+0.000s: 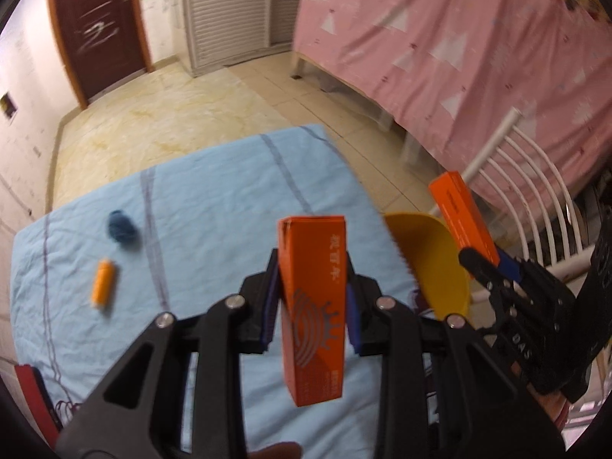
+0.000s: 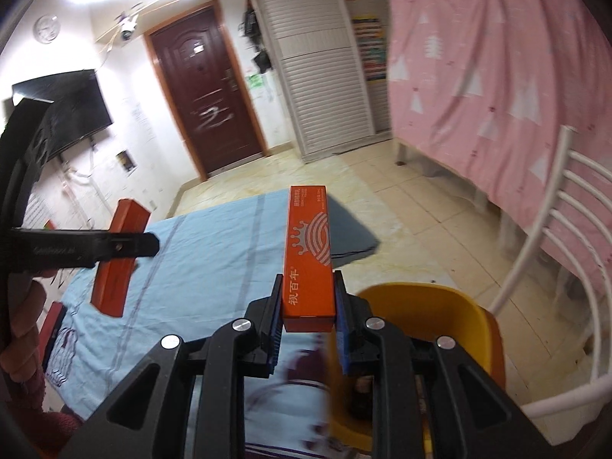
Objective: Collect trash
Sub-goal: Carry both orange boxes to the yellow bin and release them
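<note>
My left gripper point(image 1: 311, 298) is shut on an orange box point(image 1: 313, 306), held upright above the light blue cloth point(image 1: 214, 199). My right gripper point(image 2: 308, 306) is shut on a second orange box point(image 2: 310, 264), held pointing forward beside the yellow bin point(image 2: 432, 313). In the left wrist view the right gripper point(image 1: 493, 267) and its box point(image 1: 463, 214) hang over the yellow bin point(image 1: 432, 252). In the right wrist view the left gripper's finger point(image 2: 95, 246) and its box point(image 2: 120, 256) show at the left. An orange thread spool point(image 1: 102, 281) and a dark blue yarn ball point(image 1: 122, 225) lie on the cloth.
A white slatted chair point(image 2: 543, 237) stands right of the bin. A bed with a pink cover point(image 1: 459, 46) runs along the right. A brown door point(image 2: 206, 95) and a white louvred cabinet point(image 2: 317, 65) are at the far wall. A red object point(image 1: 32, 386) lies at the cloth's left edge.
</note>
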### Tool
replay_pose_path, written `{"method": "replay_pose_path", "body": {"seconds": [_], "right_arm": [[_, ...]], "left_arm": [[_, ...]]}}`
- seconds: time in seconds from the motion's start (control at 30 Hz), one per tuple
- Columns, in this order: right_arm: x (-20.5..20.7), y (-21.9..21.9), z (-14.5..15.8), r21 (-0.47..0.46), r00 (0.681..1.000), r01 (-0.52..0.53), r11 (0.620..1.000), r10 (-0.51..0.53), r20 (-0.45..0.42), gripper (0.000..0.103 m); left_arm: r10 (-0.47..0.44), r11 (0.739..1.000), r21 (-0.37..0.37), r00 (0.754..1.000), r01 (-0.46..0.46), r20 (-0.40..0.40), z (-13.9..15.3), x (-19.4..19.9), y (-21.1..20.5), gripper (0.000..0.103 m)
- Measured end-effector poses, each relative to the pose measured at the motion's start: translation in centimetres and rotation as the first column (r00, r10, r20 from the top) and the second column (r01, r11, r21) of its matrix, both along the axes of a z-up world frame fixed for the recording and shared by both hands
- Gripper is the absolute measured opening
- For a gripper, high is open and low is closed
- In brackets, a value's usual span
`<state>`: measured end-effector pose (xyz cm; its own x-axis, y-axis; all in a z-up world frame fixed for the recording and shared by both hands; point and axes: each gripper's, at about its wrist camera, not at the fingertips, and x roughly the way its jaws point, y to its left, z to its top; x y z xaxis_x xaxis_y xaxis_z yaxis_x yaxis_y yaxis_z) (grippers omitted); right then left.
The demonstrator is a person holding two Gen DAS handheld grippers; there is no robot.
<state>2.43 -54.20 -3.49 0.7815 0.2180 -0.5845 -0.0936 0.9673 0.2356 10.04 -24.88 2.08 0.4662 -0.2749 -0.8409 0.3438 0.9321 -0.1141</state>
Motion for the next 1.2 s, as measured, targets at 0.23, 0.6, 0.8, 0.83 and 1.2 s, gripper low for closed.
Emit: {"method": "replay_pose_path", "body": {"seconds": [0.23, 0.6, 0.8, 0.83, 1.2], "right_arm": [[-0.4, -4.0, -1.3, 0.013, 0.998, 0.065, 0.998, -0.064, -0.024, 0.017], [1.4, -6.8, -6.0, 0.056, 0.989, 0.087, 0.995, -0.079, -0.128, 0.017], [2.3, -7.5, -7.3, 0.067, 0.982, 0.098, 0.993, -0.086, -0.171, 0.017], [2.3, -7.6, -7.4, 0.068, 0.981, 0.103, 0.992, -0.090, -0.172, 0.018], [2.2, -7.4, -7.2, 0.068, 0.981, 0.115, 0.991, -0.103, -0.165, 0.026]], "left_arm": [[-0.098, 0.995, 0.008, 0.995, 0.098, -0.030, -1.3, -0.6, -5.6, 0.028], [-0.204, 0.978, -0.065, 0.975, 0.199, -0.086, -3.3, -0.3, -13.4, 0.028], [-0.204, 0.978, -0.067, 0.971, 0.197, -0.126, -4.5, 0.3, -14.8, 0.050], [-0.198, 0.979, -0.076, 0.971, 0.189, -0.137, -4.7, 0.6, -14.8, 0.060], [-0.136, 0.988, -0.093, 0.976, 0.122, -0.169, -5.0, 1.6, -12.4, 0.071]]}}
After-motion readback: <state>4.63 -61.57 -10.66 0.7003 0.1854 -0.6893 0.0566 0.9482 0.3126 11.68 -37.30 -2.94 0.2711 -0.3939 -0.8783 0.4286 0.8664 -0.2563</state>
